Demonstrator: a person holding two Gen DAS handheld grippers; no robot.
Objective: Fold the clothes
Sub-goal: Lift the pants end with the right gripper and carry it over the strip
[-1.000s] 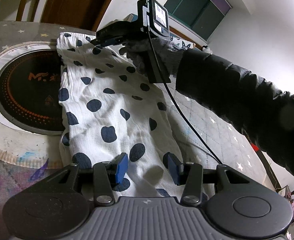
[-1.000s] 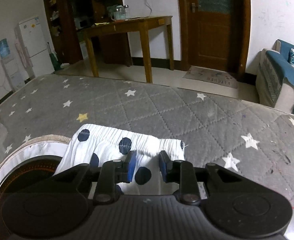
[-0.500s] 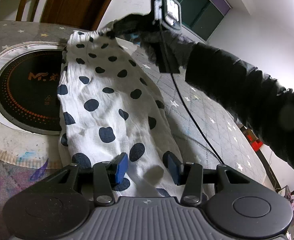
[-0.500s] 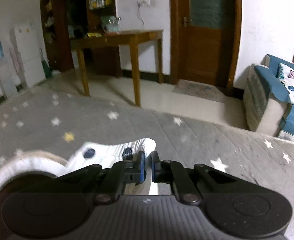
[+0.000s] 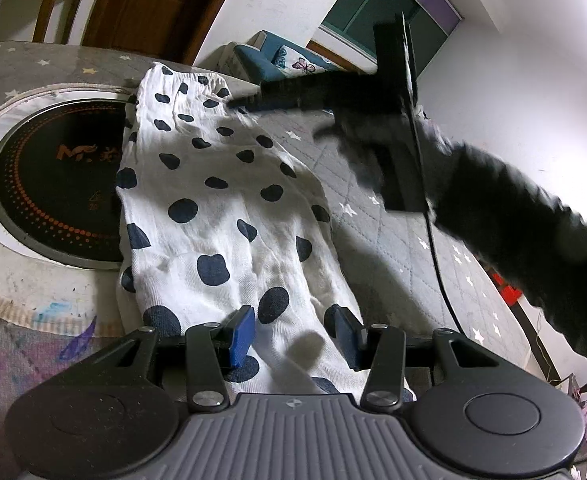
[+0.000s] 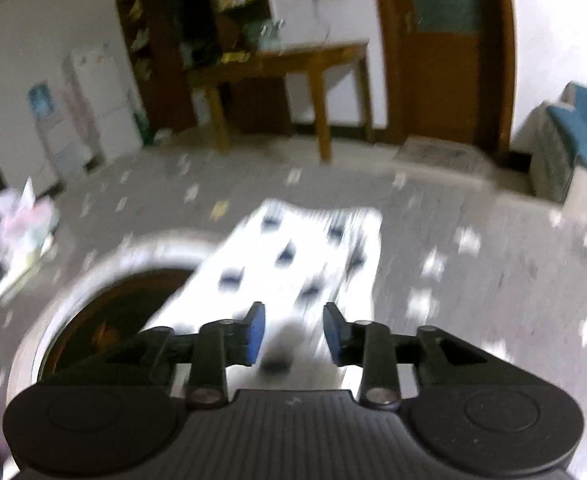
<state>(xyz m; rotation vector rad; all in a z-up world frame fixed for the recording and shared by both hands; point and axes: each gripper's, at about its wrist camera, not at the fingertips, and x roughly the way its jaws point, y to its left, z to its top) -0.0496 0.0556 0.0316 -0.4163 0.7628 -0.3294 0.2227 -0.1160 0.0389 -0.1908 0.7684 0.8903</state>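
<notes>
The right gripper (image 6: 292, 334), jaws opening and pinching nothing, releases the spotted garment (image 5: 221, 216), while the left gripper (image 5: 291, 338), jaws spread, straddles its near end.

The left wrist view looks down along its blue-padded fingers (image 5: 242, 334), low and close over the near end of the dotted garment (image 5: 221, 216), facing its far end. The right wrist view, blurred, sits over that far end, facing the room's door. The 2 views share the garment and the round black disc (image 5: 53, 184).
</notes>
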